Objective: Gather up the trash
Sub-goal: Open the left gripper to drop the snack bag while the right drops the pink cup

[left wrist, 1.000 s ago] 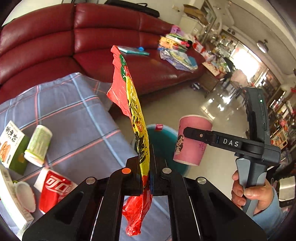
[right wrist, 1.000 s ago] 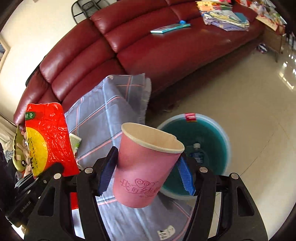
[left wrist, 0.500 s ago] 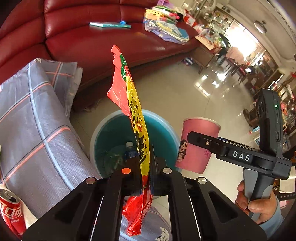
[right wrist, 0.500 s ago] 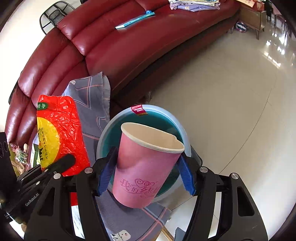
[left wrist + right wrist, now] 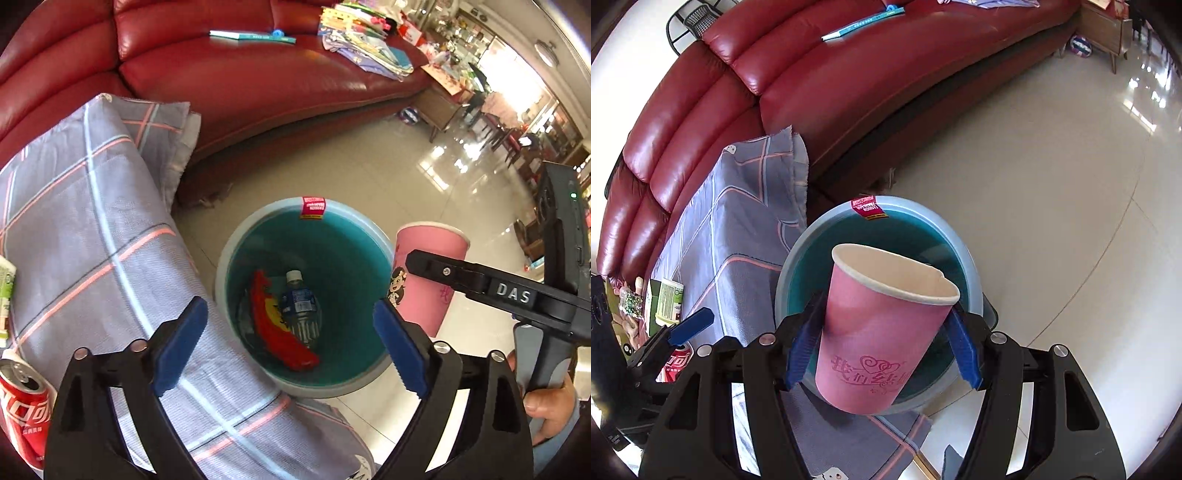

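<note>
above the teal bin (image 5: 382, 363), the left gripper (image 5: 290, 347) is hanging released, its blue pads spread wide with nothing between them, while the right gripper (image 5: 882, 352) is clenching the pink paper cup (image 5: 882, 332) by its sides, upright and poised over the bin's near rim. inside the bin one red-and-yellow snack wrapper (image 5: 277, 328) is lying against one clear plastic bottle (image 5: 301, 308). to do this drop well, the cup is probably best carried further over the bin's open middle before the pads part, since it is sitting close to the rim and could clip it and bounce to the floor; letting it go low and level looks safer than tipping it. beside the bin, on the plaid cloth (image 5: 110, 258), trash is waiting: one red cola can (image 5: 24, 406) and one pale green-labelled cup (image 5: 668, 301) next to a green box (image 5: 652, 299), so two grippers, one bin, one paper cup, two pieces binned.
</note>
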